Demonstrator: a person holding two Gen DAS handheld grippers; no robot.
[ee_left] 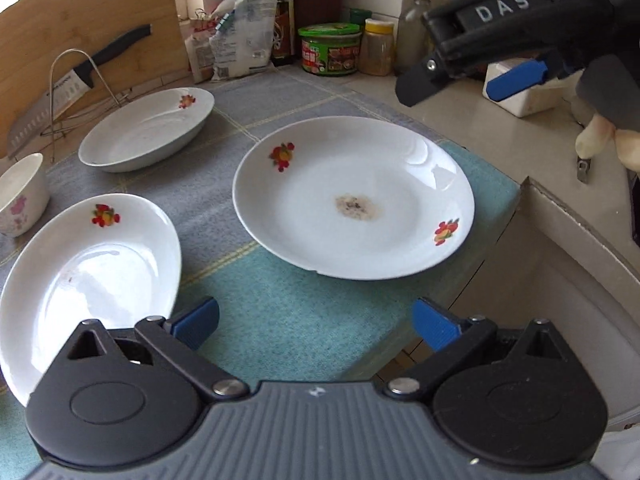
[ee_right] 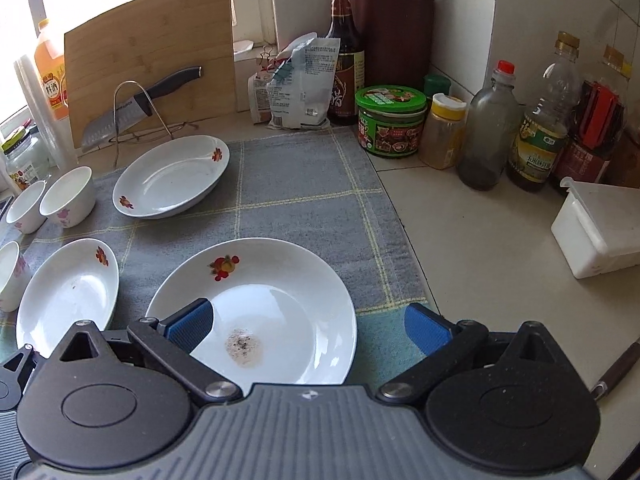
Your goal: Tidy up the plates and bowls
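A large white plate [ee_left: 352, 200] [ee_right: 280, 292] with fruit prints and a brown stain in its middle lies on the checked cloth [ee_left: 224, 184]. A smaller plate [ee_left: 88, 280] [ee_right: 68, 292] lies to its left, and a deeper one [ee_left: 148, 128] [ee_right: 172, 176] sits further back. White floral bowls [ee_right: 68, 196] [ee_left: 20, 196] stand at the left edge. My left gripper [ee_left: 316, 324] is open and empty, above the cloth in front of the large plate. My right gripper [ee_right: 308, 328] [ee_left: 460, 84] is open and hovers above the large plate's right side, with one pad [ee_right: 188, 326] over the plate.
A knife [ee_right: 136, 108] rests on a wire rack against a wooden board [ee_right: 152, 52]. Bags, bottles and a green jar [ee_right: 390, 120] line the back wall. A white box [ee_right: 596, 228] sits on the right. The counter edge [ee_left: 560, 208] drops off at right.
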